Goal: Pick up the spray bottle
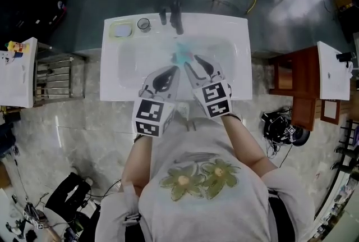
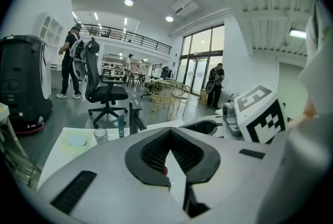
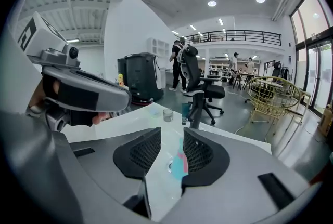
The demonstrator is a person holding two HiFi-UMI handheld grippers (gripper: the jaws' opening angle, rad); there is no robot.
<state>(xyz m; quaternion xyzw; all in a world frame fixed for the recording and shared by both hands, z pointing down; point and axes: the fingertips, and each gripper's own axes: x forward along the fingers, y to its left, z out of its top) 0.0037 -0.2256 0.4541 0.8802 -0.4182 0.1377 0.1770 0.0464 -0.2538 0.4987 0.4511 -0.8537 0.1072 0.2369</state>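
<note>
The spray bottle [image 1: 181, 55] is seen lying on its side in the basin of the white sink [image 1: 241, 55], at 6 o'clock from the faucet [image 1: 176, 17]. It is teal with a pink part. The step in hand is judged to be the reach to it, and no grasp is made yet.

The right gripper [image 1: 192, 64] is held with its jaws apart and nothing is pressed between them. In the right gripper view the bottle [image 3: 179, 163] is framed in the gap of the right gripper [image 3: 171, 140], but closer to the pad at 3 o'clock. So it is advised that the gripper be shifted a little toward that side, until the bottle is centred. The jaws should be lowered over the body of the bottle, across its narrow side and not along its length. They should be closed only when both pads are beside it. A smooth bottle on a smooth basin can probably slide away if it is pushed by one pad first.

The left gripper [image 1: 171, 72] is closed, tip against tip, with nothing held; this is confirmed in the left gripper view [image 2: 170, 132]. It is placed just beside the right one, at its 8 o'clock.

Both forearms are stretched forward from the body, and both grippers are tilted downward over the near part of the basin.
</note>
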